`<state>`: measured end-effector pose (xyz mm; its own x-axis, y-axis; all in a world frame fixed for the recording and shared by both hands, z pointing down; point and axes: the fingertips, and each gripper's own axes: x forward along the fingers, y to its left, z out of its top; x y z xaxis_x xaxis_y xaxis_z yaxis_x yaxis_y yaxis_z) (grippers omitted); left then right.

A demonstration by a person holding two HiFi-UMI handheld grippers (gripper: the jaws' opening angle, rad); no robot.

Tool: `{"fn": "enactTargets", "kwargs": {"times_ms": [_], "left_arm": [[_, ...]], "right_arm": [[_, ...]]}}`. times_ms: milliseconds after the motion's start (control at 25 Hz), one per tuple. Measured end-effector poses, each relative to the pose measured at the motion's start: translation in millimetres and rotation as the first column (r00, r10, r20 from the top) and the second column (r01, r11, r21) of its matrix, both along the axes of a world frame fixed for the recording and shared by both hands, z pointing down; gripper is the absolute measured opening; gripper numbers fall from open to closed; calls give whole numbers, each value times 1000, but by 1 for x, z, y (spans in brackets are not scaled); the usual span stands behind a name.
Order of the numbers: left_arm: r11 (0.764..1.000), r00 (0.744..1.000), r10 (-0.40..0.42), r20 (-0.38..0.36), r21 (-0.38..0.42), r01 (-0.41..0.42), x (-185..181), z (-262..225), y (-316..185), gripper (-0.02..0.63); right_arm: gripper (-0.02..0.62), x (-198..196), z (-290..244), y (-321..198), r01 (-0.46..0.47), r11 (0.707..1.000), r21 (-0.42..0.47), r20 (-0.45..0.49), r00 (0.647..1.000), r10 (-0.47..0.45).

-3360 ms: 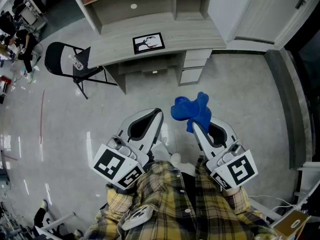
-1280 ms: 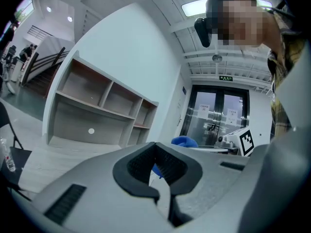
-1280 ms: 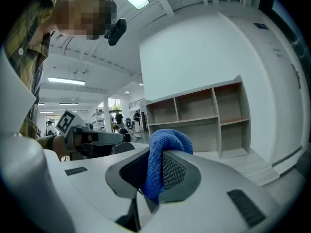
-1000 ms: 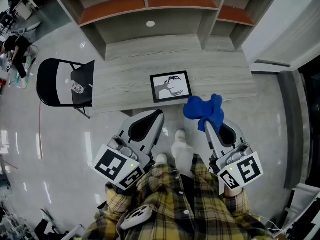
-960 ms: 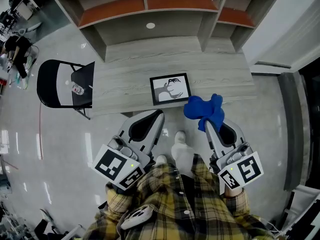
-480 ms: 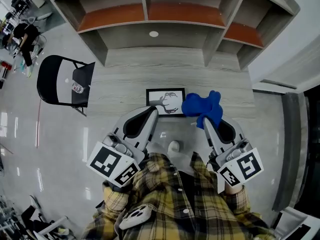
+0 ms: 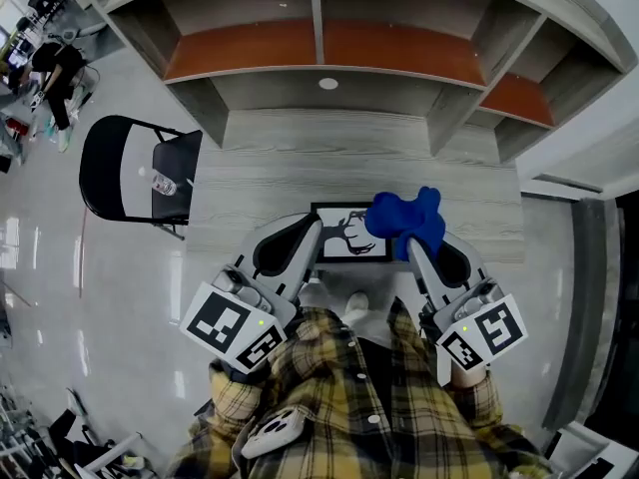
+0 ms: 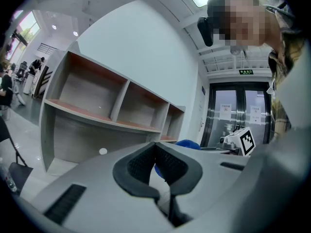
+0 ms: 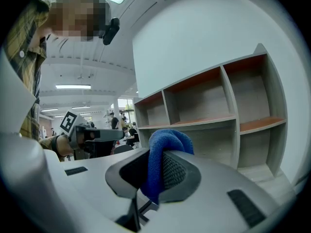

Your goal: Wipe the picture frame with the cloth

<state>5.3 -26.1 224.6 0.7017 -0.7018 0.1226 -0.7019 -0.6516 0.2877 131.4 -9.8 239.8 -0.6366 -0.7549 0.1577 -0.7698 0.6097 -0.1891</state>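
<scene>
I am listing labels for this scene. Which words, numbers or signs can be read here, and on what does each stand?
None can be quoted; nothing reads clearly.
Green sign above the glass door: too small to read.
Paper notices on that door: blurred.
Marker cubes: black-and-white patterns, no letters.
Picture frame: a drawing, no words.
Bottle on the chair: label too small.
</scene>
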Motion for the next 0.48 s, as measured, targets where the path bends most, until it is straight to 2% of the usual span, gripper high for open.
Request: {"fn": "enactTargets", "kwargs": {"times_ms": [240, 480], "left_arm": [[996, 996, 90, -12, -7, -90, -32, -6, -57, 5], [977, 979, 203, -5, -66, -203, -52, 11, -96, 5]], "right_arm": [[54, -37, -5, -54, -79, 997, -6, 12, 997, 79], [54, -59, -1, -89, -190, 982, -19, 4, 982, 190]]}}
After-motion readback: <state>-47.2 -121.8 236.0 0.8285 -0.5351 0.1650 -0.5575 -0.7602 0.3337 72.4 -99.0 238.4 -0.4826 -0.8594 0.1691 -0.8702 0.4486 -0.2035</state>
